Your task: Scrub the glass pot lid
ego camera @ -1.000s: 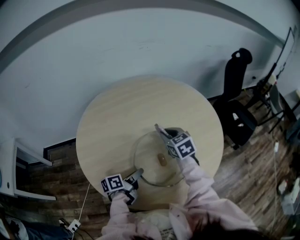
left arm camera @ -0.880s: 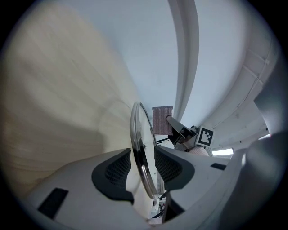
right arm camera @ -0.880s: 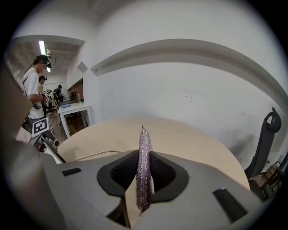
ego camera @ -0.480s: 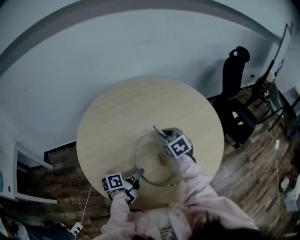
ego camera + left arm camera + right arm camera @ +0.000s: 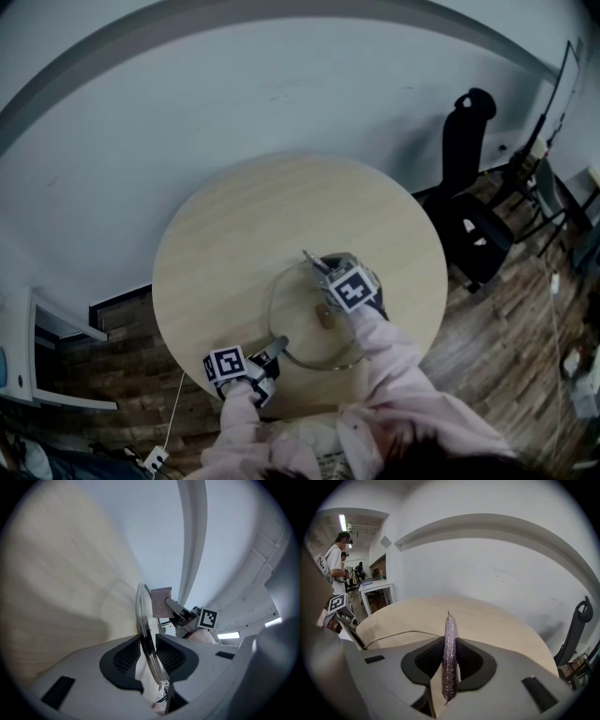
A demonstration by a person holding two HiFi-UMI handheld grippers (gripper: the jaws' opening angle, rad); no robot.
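The glass pot lid (image 5: 298, 330) lies on the round wooden table (image 5: 234, 234), its brown knob (image 5: 324, 317) near the middle. My left gripper (image 5: 278, 348) is at the lid's near left edge. In the left gripper view its jaws (image 5: 149, 651) have just been closing, and the lid's metal rim (image 5: 140, 611) stands between the pads, pressed by them. My right gripper (image 5: 312, 259) is over the lid's far side, shut on a flat sparkly scrub pad (image 5: 449, 639). That pad (image 5: 161, 602) hangs just above the lid.
A black office chair (image 5: 473, 187) stands right of the table on the wood floor. A white desk (image 5: 37, 328) is at the left edge. The white wall (image 5: 281, 75) curves behind the table. Two people (image 5: 337, 559) stand far off in the right gripper view.
My right gripper with the pad has shifted slightly left over the lid. The left gripper has stayed at the lid's near rim.
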